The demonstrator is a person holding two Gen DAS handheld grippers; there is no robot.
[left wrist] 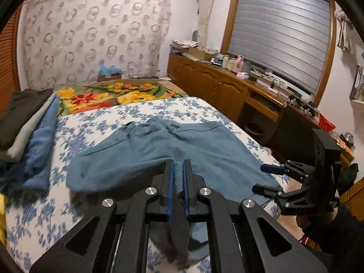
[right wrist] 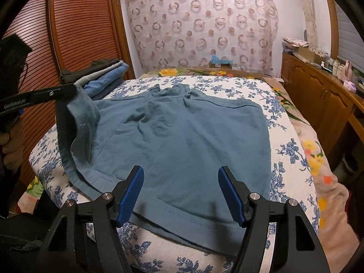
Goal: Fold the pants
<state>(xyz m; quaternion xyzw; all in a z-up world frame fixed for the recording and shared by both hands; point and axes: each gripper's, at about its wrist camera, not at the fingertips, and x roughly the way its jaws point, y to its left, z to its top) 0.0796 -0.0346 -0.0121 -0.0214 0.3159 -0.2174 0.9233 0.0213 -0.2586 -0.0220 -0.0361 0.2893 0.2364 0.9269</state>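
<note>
Bedroom walls in pale paint close in a bed (right wrist: 293, 159) covered with a white sheet printed in blue flowers, with a bright floral blanket (left wrist: 118, 95) beyond it and a ring-patterned lace curtain (right wrist: 204, 22) hanging behind the head end. Along one side runs a wooden cabinet (left wrist: 211, 84) crowded with small bottles and boxes under a shuttered window (left wrist: 279, 29); on the other side stands a slatted wooden door (right wrist: 75, 27).

On the sheet lie the blue-grey pants (right wrist: 186, 136), spread flat across most of the bed. Their long axis runs from the near edge of the bed toward the curtain: the waistband end, with its rumpled folds, points away toward the head of the bed, and a stitched hem lies nearest the right wrist camera. One leg's end is lifted off the sheet at the side by the slatted door.

That lifted end is clamped in the left gripper (left wrist: 178, 182), whose blue pads are pressed together on the fabric, with the cloth hanging down below them. In the right wrist view the same gripper shows white lettering along its black side, too small and blurred to read.

The right gripper (right wrist: 180, 195) hovers over the near hem with its jaws parted and nothing pinched between them.

A stack of folded clothes (left wrist: 29, 132), dark, grey and blue, rests on the bed beside the pants, near the door.
</note>
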